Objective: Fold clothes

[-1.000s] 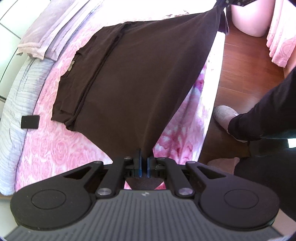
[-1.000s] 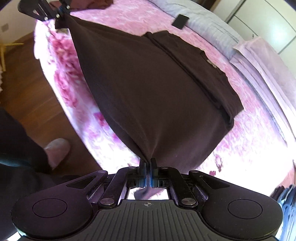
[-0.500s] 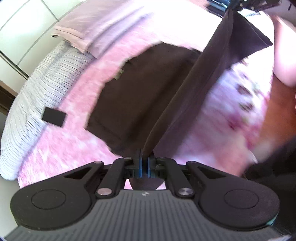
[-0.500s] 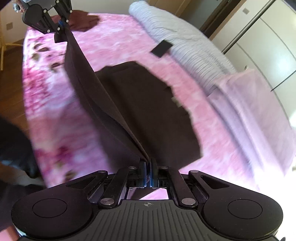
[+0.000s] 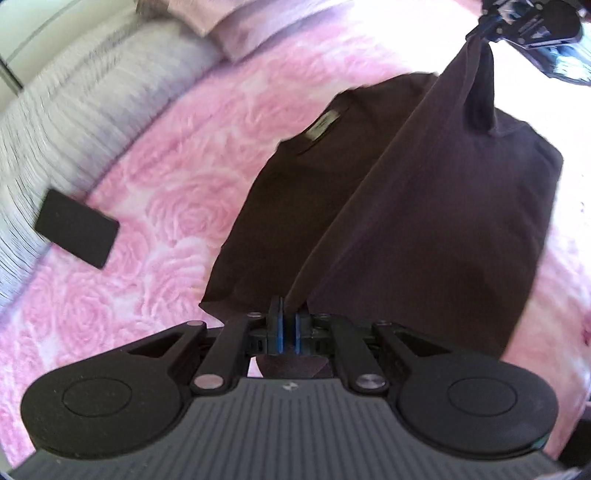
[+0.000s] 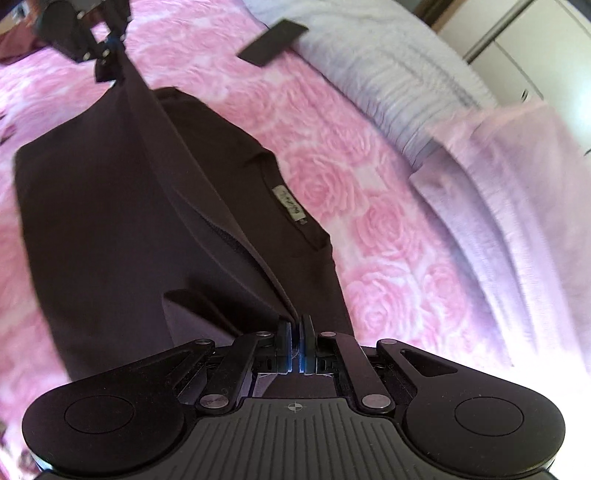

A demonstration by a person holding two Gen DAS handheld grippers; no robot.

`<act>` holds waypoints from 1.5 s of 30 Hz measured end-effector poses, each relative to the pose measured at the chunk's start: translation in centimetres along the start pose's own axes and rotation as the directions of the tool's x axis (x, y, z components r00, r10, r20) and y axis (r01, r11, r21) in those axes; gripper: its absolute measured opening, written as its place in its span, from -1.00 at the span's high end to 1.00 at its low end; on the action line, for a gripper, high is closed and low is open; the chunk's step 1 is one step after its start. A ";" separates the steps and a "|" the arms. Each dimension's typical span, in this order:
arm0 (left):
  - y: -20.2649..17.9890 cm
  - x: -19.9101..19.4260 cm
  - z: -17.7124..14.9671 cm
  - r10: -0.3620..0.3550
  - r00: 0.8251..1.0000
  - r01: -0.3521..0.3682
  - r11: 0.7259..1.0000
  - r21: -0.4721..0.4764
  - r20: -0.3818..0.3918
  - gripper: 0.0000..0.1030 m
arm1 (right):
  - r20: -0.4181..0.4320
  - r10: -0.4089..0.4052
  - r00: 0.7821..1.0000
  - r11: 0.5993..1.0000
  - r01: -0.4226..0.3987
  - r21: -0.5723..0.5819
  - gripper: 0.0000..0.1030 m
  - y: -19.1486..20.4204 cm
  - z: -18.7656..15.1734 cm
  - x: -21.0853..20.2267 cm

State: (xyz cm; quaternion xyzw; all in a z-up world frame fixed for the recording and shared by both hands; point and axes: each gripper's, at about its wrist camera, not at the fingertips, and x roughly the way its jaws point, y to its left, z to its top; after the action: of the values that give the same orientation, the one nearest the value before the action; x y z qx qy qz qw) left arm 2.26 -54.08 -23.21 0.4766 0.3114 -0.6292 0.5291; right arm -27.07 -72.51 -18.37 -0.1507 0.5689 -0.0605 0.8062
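Note:
A dark brown T-shirt lies on the pink rose bedspread, its collar with a pale label facing the pillows. My left gripper is shut on one corner of the shirt's lower hem. My right gripper is shut on the other corner. The hem stretches taut between them and hangs lifted over the flat upper part of the T-shirt. Each gripper shows in the other's view: the right gripper at top right, the left gripper at top left.
A flat black rectangular object lies on the bedspread beside the grey striped pillow; it shows too in the right wrist view as the black object. A folded lilac blanket lies past the collar. White wardrobe doors stand behind.
Both grippers have carried the held hem from the bed's floor-side edge across toward the collar and pillows. The shirt's lower half now folds over the upper half; the floor and the person's slipper left view.

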 end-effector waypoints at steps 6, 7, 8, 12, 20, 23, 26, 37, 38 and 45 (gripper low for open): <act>3.5 5.3 1.3 -0.010 0.999 0.007 0.997 -0.083 -0.038 0.92 | -0.005 0.051 0.999 0.997 -0.051 0.065 0.97 -4.3 1.3 6.2; 3.9 5.9 1.6 -0.008 0.999 0.004 0.996 -0.088 -0.039 0.92 | -0.009 0.063 0.998 0.996 -0.062 0.069 0.97 -5.0 1.4 7.2; 4.2 6.5 1.9 -0.005 0.999 0.001 0.996 -0.092 -0.039 0.91 | -0.010 0.071 0.997 0.995 -0.070 0.072 0.97 -5.5 1.5 8.0; 5.8 8.9 2.8 0.001 0.999 -0.007 0.992 -0.126 -0.047 0.88 | -0.010 0.096 0.995 0.990 -0.094 0.107 0.97 -7.0 1.5 11.1; 8.8 10.8 2.6 0.002 0.999 -0.014 0.954 -0.301 -0.040 0.27 | -0.017 0.094 0.995 0.974 -0.089 0.210 0.32 -8.7 1.2 16.1; 11.7 9.6 1.6 0.000 1.000 -0.003 0.896 -0.444 -0.007 0.28 | 0.101 0.051 0.994 0.911 -0.088 0.404 0.02 -11.1 0.5 14.6; 14.0 7.7 0.3 0.032 0.999 -0.008 0.833 -0.553 0.034 0.31 | 0.137 -0.042 0.990 0.820 -0.045 0.571 0.01 -13.3 -0.5 12.6; 9.5 8.2 -1.7 0.019 0.998 0.012 0.894 -0.448 0.064 0.30 | 0.183 0.052 0.982 0.869 -0.135 0.476 -0.19 -3.1 -3.7 6.7; 9.3 8.8 -1.5 0.035 0.998 -0.006 0.908 -0.419 0.061 0.30 | 0.162 0.058 0.985 0.890 -0.125 0.439 -0.28 -1.9 -4.0 6.7; 10.5 10.9 0.1 -0.009 0.992 0.060 0.915 -0.400 0.128 0.96 | 0.063 0.043 0.997 0.947 -0.060 0.314 -0.30 2.6 -6.2 8.5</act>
State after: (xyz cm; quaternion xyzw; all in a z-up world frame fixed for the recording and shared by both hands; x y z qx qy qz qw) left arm 12.51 -60.76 -32.12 0.3121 0.4093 -0.5891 0.6230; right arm -30.11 -73.39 -28.75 -0.0064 0.5332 -0.1256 0.8366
